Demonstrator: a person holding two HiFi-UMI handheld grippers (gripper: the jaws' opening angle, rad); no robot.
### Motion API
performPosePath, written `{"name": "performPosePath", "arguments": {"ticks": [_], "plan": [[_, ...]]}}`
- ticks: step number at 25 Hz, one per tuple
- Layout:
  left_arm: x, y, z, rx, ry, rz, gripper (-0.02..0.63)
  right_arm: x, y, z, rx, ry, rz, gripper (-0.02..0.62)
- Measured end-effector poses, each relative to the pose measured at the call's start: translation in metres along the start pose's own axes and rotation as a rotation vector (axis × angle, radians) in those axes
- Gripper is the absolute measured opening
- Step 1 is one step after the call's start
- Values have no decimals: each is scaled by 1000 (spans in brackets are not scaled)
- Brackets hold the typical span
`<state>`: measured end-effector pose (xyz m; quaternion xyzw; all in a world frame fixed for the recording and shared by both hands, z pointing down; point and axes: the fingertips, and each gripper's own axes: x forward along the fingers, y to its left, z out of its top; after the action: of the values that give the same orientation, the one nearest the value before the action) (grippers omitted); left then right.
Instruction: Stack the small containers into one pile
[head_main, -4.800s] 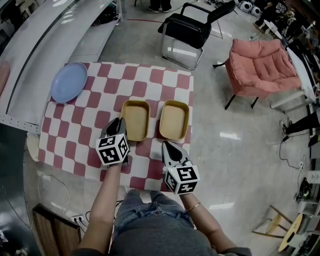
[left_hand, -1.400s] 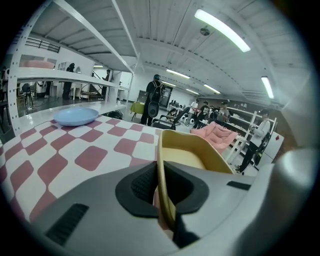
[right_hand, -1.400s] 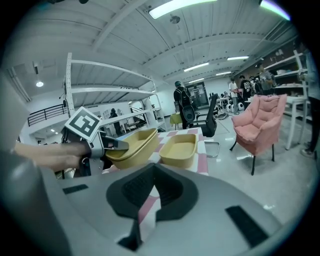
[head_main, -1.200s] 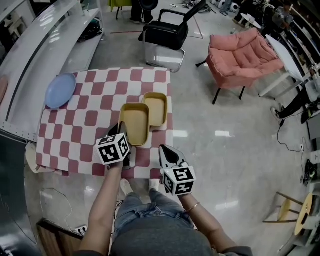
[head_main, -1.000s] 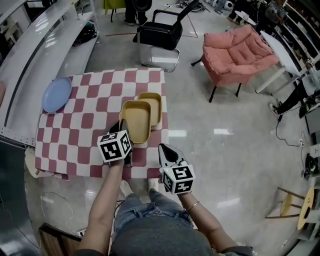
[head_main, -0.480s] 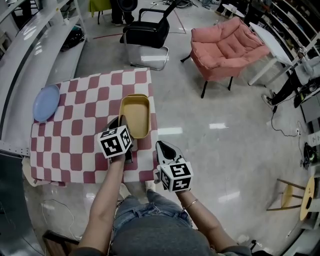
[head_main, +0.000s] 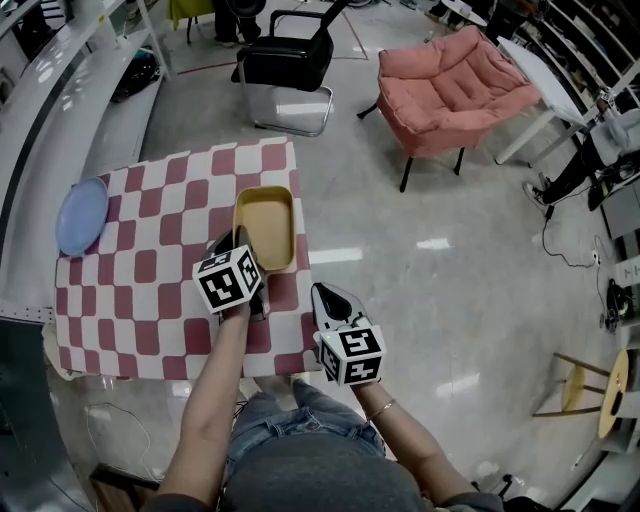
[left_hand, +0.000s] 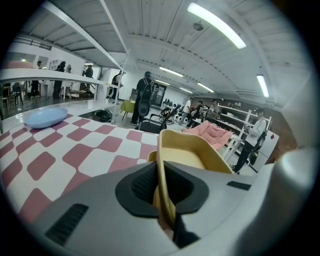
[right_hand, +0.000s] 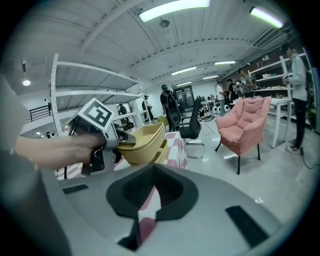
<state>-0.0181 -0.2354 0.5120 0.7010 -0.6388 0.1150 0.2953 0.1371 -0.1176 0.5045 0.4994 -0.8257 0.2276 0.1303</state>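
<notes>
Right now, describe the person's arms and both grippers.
The left gripper and right gripper are each a grey shell, black inside the jaws, with a white cube bearing black square markers. Forearms are unsleeved; a thin bracelet circles the right wrist.

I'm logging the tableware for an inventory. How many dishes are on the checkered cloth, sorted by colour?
Yellow: 2, upper container over lower container
Blue: 1, plate
Total: 3
</notes>
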Motion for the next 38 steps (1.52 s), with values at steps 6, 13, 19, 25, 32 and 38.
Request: {"name": "performPosePath", "arguments": {"ticks": [6, 13, 19, 25, 32, 38], "plan": [[13, 5, -1, 5, 12, 15, 26, 9, -8, -2, 13, 18, -10, 11], [24, 9, -8, 27, 43, 25, 28, 17, -12, -3, 19, 34, -11, 11], [29, 11, -12, 64, 60, 30, 28, 22, -11, -4, 21, 42, -5, 11], [32, 12, -16, 78, 58, 18, 28, 25, -11, -6, 17, 51, -5, 11], [31, 11, -15, 85, 50, -1, 54, 27, -6, -2, 12, 43, -2, 10], [22, 17, -16, 80, 54, -7, 87, 26, 2, 2, 4, 32, 4, 10]]}}
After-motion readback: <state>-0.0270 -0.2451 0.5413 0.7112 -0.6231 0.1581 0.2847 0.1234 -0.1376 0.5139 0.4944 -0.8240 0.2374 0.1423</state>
